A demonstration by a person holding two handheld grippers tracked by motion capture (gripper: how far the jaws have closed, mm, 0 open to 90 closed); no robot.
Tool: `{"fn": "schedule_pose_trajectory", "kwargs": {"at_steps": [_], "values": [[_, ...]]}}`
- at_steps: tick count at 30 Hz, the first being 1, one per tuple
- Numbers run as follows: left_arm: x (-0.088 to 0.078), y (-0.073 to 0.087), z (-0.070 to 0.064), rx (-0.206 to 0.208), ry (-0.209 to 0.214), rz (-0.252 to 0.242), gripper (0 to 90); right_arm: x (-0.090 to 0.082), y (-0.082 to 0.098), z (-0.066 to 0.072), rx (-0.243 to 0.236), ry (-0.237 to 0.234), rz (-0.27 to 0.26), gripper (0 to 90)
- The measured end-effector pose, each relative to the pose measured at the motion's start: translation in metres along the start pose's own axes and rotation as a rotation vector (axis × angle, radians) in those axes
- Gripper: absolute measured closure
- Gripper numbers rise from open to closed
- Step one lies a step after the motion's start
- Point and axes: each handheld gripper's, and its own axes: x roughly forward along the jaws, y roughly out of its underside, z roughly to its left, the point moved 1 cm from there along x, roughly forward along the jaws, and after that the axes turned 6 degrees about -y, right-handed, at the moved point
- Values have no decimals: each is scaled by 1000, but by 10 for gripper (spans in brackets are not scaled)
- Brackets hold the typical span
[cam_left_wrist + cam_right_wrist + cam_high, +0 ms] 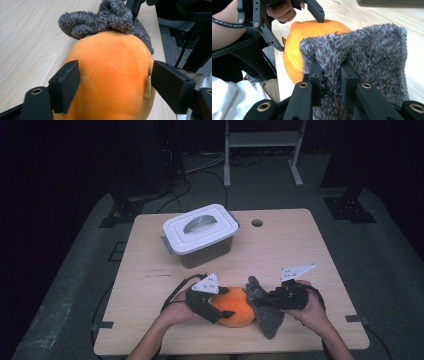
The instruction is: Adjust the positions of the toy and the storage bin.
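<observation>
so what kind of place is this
Probably a lab or recording studio, not a home: a lone wooden table on grey carpet, dark surroundings, cables trailing on the floor behind, and a metal frame at the back.

Orange plush (234, 306) touching grey fuzzy cloth (262, 307)

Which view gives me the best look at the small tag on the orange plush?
The left gripper view: the tag sits close and sharp on the orange plush, beside one jaw of the left tool. In the right gripper view, a small dark tab at the plush's edge may be it. The high view is too distant.
</observation>
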Motion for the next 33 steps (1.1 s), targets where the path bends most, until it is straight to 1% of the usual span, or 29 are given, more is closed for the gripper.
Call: {"fn": "schedule_pose_trajectory", "kwargs": {"at_steps": [2, 3, 4, 5, 6, 7, 8, 9, 10, 11, 12, 13, 14, 15, 17, 18, 19, 20, 21, 22, 23, 24, 25, 27, 29, 30, 31, 32, 33], "values": [[-1, -1, 1, -2, -4, -3, 246, 0, 0, 0, 0, -1, 2, 743], [-2, -1, 2, -8, -5, -12, 260, 0, 0, 0, 4, -5, 3, 740], [-2, -1, 2, -10, 6, -5, 280, 0, 1, -1, 10, -13, 6, 741], [-2, -1, 2, -10, 6, -5, 291, 0, 1, -1, 10, -13, 6, 741], [-2, 0, 1, -6, 39, 15, 303, -2, 0, 0, 1, -11, 7, 741], [-3, 1, 0, 1, 51, 21, 309, -3, -2, 2, -9, -1, -1, 742], [-4, 1, 0, 3, 75, 28, 315, -5, -5, 4, -17, 13, -23, 742], [-6, 0, -1, 5, 100, 23, 327, -7, -7, 5, -19, 15, -44, 742], [-8, -1, -1, 4, 104, 9, 368, -8, -8, 5, -17, 5, -56, 742], [-9, -2, -1, 1, 94, 2, 369, -7, -8, 6, -16, 2, -47, 741], [-9, -4, 0, -1, 76, -2, 345, -4, -7, 6, -21, 7, -26, 740], [-9, -4, 0, -1, 76, -2, 295, 0, -6, 7, -25, 5, -6, 740], [-6, -5, 2, -21, 19, 5, 236, 3, -4, 7, -25, -11, 6, 740], [-3, -4, 4, -32, 6, 16, 194, 6, -4, 8, -28, -28, 10, 738], [3, -1, 5, -53, 4, 36, 133, 8, -5, 12, -48, -46, 27, 737], [7, 0, 5, -63, 16, 44, 105, 9, -5, 14, -56, -50, 31, 736], [7, 0, 5, -63, 16, 44, 104, 9, -5, 14, -56, -50, 31, 736], [12, 3, 4, -54, 39, 56, 108, 11, -5, 17, -64, -60, 42, 736], [12, 3, 3, -47, 51, 58, 140, 12, -5, 17, -68, -61, 51, 736], [11, 4, 2, -29, 59, 60, 212, 12, -4, 17, -66, -60, 59, 736], [11, 4, 2, -29, 59, 60, 298, 11, -3, 16, -61, -62, 64, 737], [10, 5, 0, 5, 46, 58, 380, 9, -2, 15, -56, -64, 67, 737], [10, 5, 0, 5, 46, 58, 424, 9, -2, 15, -56, -64, 67, 737], [7, 4, -1, 4, 24, 52, 461, 3, 3, 10, -39, -50, 70, 740], [5, 3, -1, 4, 7, 41, 470, -3, 7, 6, -19, -30, 77, 746], [4, 2, -1, 7, 5, 35, 474, -7, 10, 4, -5, -22, 74, 748], [4, 2, -1, 7, 5, 35, 474, -7, 10, 4, -5, -22, 74, 748], [2, 0, -2, 10, -7, 18, 474, -18, 15, 0, 23, -4, 57, 753], [1, -1, -2, 15, -15, 8, 475, -24, 17, -2, 32, 0, 40, 753]]}}
